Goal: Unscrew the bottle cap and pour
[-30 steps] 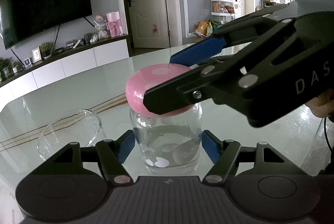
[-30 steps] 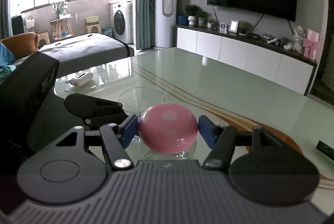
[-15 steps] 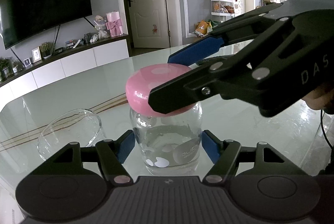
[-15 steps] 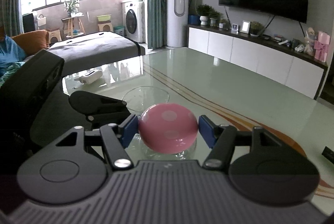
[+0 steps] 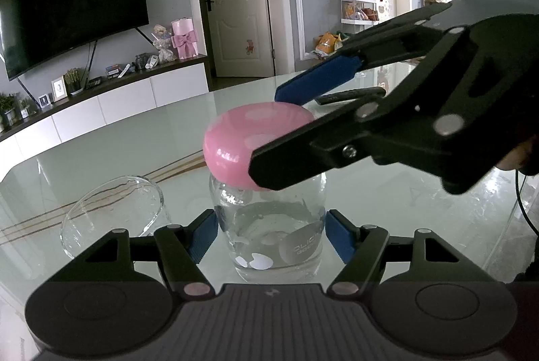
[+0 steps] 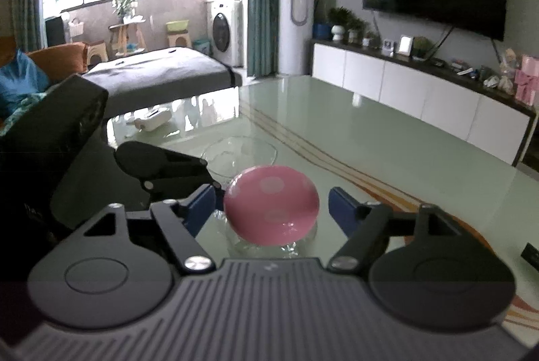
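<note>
Pink and spotted, the dome-shaped cap [image 5: 251,145] sits on a clear glass bottle [image 5: 271,236] at the centre of the left wrist view, standing on the pale green glass counter [image 5: 118,159]. We see the left tongs [image 5: 270,234] pinching the bottle's body, a blue pad touching each side. The right tongs [image 6: 271,204] are spread around the cap, with a gap showing at the right pad and a thin one at the left. A clear glass bowl [image 5: 111,216] waits just beside the bottle, at lower left.

We judge the main risks to be these: closing off-centre on the smooth round cap could let the pads slip, and a twist could turn the whole bottle if the left grip is too light.

One right finger covers part of the cap in the left view. We cannot make out the threads, nor how much liquid the bottle holds.
</note>
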`<state>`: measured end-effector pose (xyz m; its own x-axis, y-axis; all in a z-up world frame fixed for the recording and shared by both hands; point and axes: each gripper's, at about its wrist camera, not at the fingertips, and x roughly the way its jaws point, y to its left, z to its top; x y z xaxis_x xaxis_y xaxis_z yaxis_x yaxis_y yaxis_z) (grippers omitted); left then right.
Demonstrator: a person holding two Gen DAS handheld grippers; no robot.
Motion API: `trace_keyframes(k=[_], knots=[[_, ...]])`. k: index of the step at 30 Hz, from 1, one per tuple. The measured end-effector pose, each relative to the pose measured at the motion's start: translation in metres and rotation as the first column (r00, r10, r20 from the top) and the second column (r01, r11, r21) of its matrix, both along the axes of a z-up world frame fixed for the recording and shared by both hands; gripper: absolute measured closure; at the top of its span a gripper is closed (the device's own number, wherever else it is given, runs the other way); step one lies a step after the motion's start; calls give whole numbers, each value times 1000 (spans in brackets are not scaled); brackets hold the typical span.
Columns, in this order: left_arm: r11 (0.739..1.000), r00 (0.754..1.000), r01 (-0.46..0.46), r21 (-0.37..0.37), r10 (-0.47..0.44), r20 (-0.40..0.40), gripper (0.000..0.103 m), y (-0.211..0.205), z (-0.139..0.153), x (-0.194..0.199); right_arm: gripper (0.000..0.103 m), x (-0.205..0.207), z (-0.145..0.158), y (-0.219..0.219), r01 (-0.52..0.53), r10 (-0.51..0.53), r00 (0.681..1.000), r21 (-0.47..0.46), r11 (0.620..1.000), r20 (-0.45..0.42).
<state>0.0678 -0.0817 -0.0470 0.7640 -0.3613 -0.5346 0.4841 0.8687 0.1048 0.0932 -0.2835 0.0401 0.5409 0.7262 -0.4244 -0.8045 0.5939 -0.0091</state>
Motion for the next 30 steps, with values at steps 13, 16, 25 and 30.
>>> trace_keyframes(k=[13,16,25,30], knots=[[1000,1000,-1,-1,1,0,29,0,1,-1,22,-29,-7,23,274,-274,961,15,962,42],[1000,1000,-1,-1,1,-1,30,0,2,-1,23,-28,-12,28,297,-298,954,11,955,32],[1000,1000,-1,0,1,0,30,0,3,0,32,-21,-18,39,337,-337,941,5,942,21],[1000,1000,-1,-1,1,0,30,-1,3,0,38,-20,-19,37,321,-321,947,9,947,6]])
